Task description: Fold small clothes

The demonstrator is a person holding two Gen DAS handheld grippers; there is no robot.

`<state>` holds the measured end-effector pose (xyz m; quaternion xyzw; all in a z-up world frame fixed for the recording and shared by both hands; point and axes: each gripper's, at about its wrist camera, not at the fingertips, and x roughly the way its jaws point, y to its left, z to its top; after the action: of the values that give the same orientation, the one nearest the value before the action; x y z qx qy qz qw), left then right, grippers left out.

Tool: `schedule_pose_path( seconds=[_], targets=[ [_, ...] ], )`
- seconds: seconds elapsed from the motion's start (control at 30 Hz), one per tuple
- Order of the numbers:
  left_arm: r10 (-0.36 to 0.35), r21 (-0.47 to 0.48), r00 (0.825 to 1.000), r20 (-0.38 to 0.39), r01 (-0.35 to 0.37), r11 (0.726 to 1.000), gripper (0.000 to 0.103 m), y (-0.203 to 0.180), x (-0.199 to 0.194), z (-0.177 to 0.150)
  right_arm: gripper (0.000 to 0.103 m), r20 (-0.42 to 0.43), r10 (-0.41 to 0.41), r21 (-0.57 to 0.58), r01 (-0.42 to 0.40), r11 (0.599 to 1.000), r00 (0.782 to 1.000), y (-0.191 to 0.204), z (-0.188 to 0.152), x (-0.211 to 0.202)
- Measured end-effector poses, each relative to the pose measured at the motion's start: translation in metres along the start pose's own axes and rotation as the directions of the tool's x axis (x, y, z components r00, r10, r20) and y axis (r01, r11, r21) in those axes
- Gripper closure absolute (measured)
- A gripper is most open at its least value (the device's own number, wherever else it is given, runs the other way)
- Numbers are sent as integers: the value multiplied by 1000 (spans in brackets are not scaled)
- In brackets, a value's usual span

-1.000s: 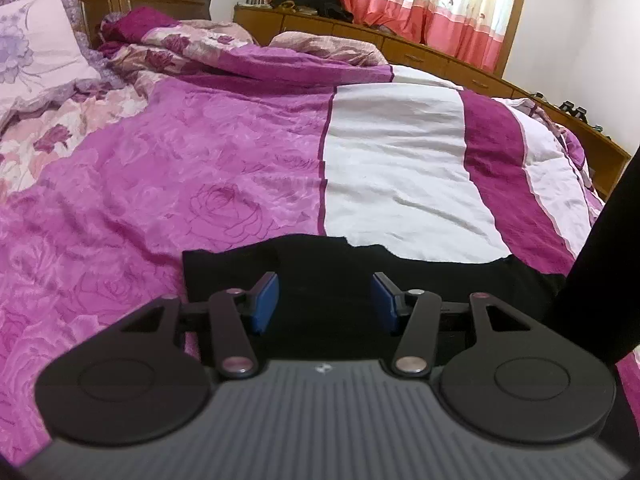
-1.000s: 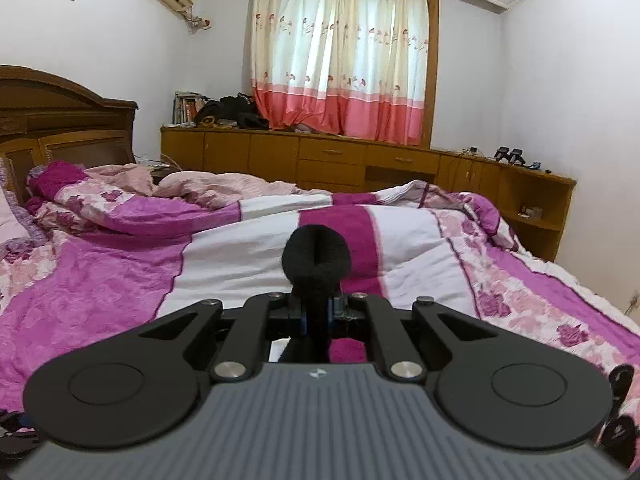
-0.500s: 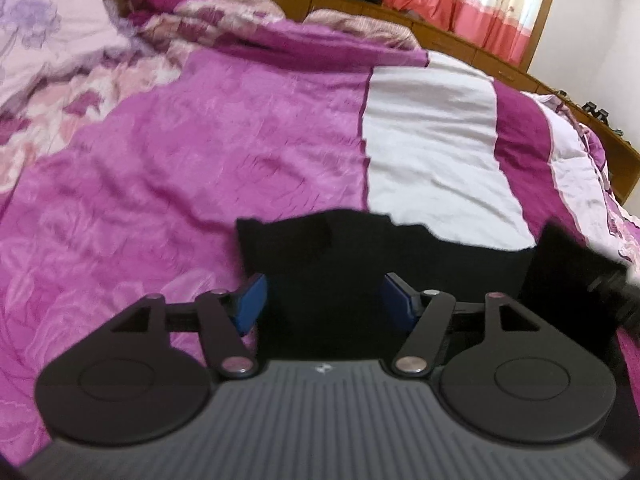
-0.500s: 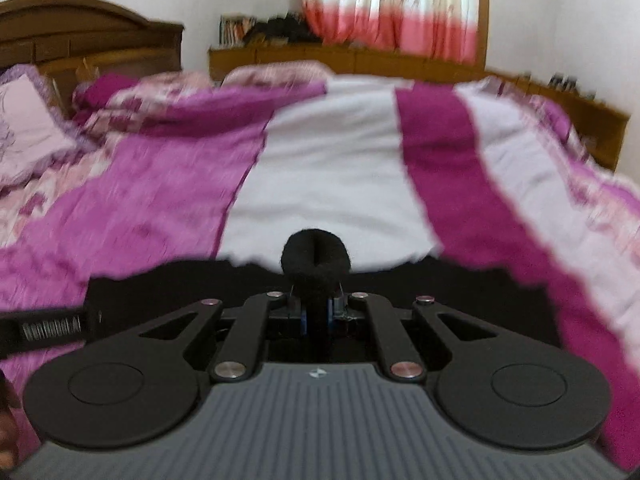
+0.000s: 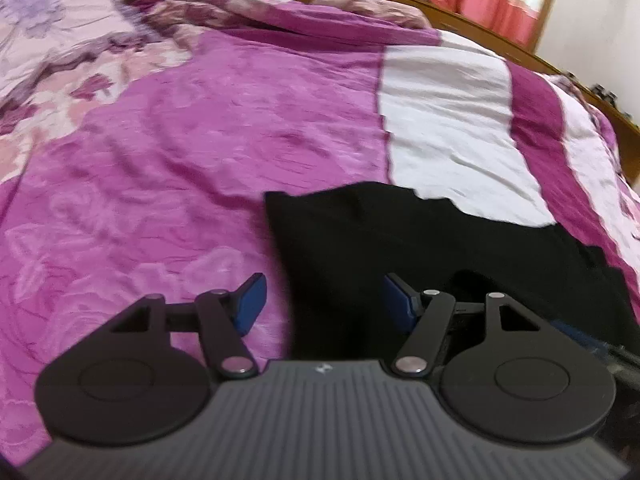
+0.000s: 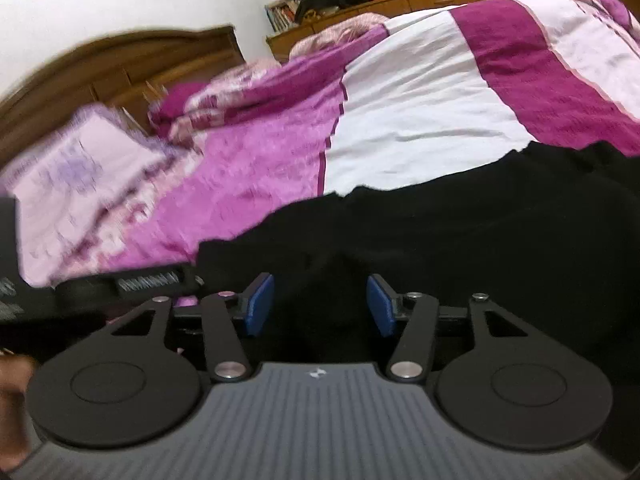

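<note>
A black garment (image 5: 420, 240) lies flat on the bed, across the magenta and white bands of the quilt. My left gripper (image 5: 325, 304) is open and low over the garment's left edge, which runs between its blue pads (image 5: 251, 305). My right gripper (image 6: 320, 305) is also open, its pads (image 6: 379, 306) wide apart over the black garment (image 6: 460, 232). A raised hump of black cloth sits between them, and no pad touches it. The near part of the garment is hidden under both gripper bodies.
The magenta, white and floral quilt (image 5: 180, 152) covers the whole bed, with a pillow (image 6: 80, 172) and a wooden headboard (image 6: 120, 68) at the far left. Part of the other gripper (image 6: 148, 280) and a hand (image 6: 12, 384) show at left. Wooden cabinets and pink curtains line the back wall.
My right gripper dropped from high above the bed onto the garment and opened, letting go of the black cloth it pinched. My left gripper shifted left to the garment's edge, staying open.
</note>
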<state>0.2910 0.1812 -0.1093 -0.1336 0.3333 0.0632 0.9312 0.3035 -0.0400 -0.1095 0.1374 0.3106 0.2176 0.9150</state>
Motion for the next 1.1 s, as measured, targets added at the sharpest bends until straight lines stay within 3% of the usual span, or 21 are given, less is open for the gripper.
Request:
schedule_pose_path(
  seconds=[0.07, 0.17, 0.47, 0.67, 0.83, 0.93, 1.03, 1.07, 1.1],
  targets=[
    [-24, 30, 1000, -5, 24, 999, 37, -10, 0, -3, 31, 13, 0, 22, 0, 1000, 1000, -12, 5, -14],
    [-51, 70, 999, -19, 52, 996, 37, -25, 2, -9, 28, 44, -17, 43, 15, 999, 999, -31, 11, -33],
    [-37, 144, 999, -23, 40, 989, 37, -47, 6, -19, 27, 32, -140, 90, 137, 987, 990, -96, 2, -63],
    [-18, 146, 1000, -22, 21, 989, 37, -52, -4, -8, 27, 36, -163, 137, 156, 978, 986, -122, -12, -79],
    [36, 118, 999, -2, -36, 992, 37, -45, -12, -3, 26, 37, -168, 123, 162, 979, 985, -127, -18, -86],
    [9, 104, 1000, -22, -6, 995, 37, -49, -18, -2, 26, 34, -171, 81, 168, 982, 985, -128, -16, -85],
    [-15, 148, 1000, 8, 14, 989, 37, -64, -28, -1, 26, 59, -190, 39, 188, 981, 980, -131, -11, -88],
    [-26, 159, 1000, 17, 23, 987, 34, -68, -29, -2, 26, 69, -198, 26, 196, 980, 978, -134, -9, -90],
    [-31, 166, 999, 14, 28, 986, 24, -72, -27, -4, 26, 74, -210, 10, 210, 978, 975, -137, -8, -91]
  ],
)
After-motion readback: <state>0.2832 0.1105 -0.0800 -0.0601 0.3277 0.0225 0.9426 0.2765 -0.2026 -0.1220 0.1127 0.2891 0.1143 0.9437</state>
